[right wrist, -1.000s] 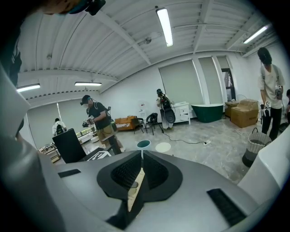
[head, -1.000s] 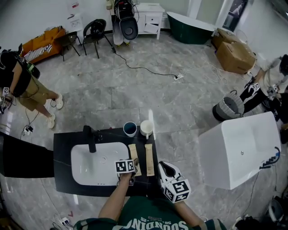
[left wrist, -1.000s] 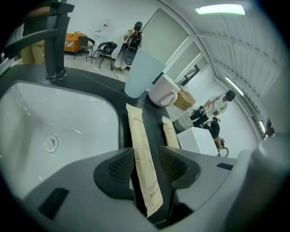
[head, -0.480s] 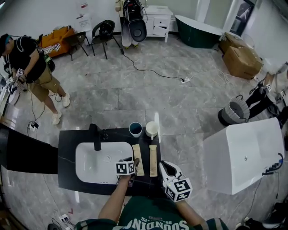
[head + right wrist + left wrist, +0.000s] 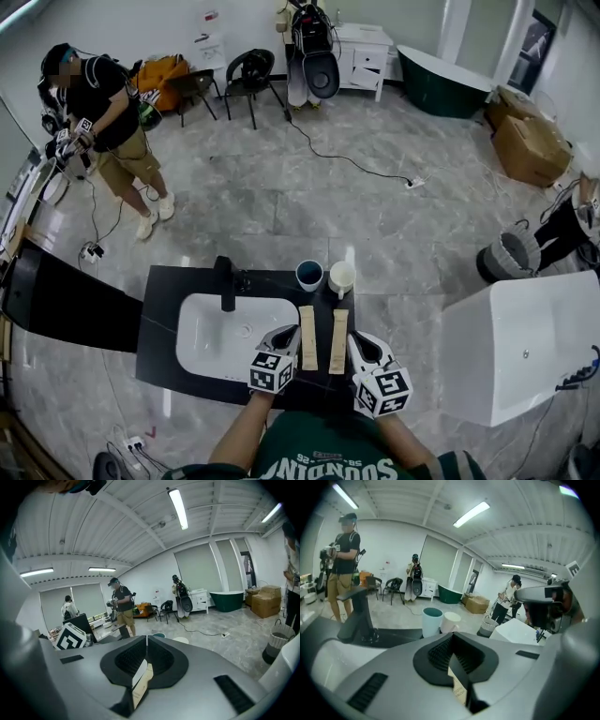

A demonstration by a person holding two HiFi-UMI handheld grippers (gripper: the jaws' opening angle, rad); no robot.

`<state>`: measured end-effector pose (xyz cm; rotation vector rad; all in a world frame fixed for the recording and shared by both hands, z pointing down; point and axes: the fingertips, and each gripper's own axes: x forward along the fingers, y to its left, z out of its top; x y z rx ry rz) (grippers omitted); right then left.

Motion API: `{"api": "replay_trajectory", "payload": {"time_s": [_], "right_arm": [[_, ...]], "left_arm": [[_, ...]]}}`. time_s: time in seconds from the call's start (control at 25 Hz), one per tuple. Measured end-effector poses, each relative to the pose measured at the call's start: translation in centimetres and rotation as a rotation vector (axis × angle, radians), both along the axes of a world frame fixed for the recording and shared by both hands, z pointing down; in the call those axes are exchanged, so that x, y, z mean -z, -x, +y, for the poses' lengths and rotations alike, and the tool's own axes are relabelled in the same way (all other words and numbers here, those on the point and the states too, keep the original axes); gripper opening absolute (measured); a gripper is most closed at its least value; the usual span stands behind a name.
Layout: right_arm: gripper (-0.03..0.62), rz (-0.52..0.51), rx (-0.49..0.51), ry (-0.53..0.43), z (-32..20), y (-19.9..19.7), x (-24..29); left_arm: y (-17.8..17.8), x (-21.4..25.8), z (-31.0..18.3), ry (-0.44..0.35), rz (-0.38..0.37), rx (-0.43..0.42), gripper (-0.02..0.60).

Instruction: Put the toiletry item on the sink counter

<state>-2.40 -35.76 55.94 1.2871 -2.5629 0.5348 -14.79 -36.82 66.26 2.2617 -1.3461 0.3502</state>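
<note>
Two kraft toothbrush boxes lie flat, side by side, on the black sink counter: the left box and the right box. My left gripper hovers just left of the left box's near end, jaws shut, with nothing between them. My right gripper sits just right of the right box, also shut and empty. In the left gripper view the closed jaws meet, and a box shows below them. The right gripper view shows the same: shut jaws with a box beneath.
A white basin with a black faucet fills the counter's left part. A teal cup and a white cup stand at the counter's far edge, beyond the boxes. A white tub stands to the right. A person stands far left.
My left gripper has drawn back off the left box toward me, and the box stays on the counter. The right gripper has barely moved. The head view has shifted.
</note>
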Motion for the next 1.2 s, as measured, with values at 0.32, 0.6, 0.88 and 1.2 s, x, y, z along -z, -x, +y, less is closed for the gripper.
{"api": "replay_trajectory", "payload": {"time_s": [0.32,0.6,0.88,1.2], "right_arm": [[0.043,-0.006,0.032,-0.027,-0.6,1.0,0.6],[0.043,0.022,0.051,-0.081,-0.6,1.6,1.1],[0.043,0.021,0.052,-0.086,-0.5,2.0,1.5],[0.043,0.023,0.044,-0.083,-0.5,1.8,1.3]], "left_arm": [[-0.6,7.7,0.4,-0.174,0.029,0.014,0.011],[-0.2,11.3,0.6,-0.269,0.021,0.013,0.011],[-0.3,11.5,0.7,-0.275,-0.002,-0.003,0.011],[-1.4,10.3,0.7,-0.238,0.003,-0.038,0.009]]}}
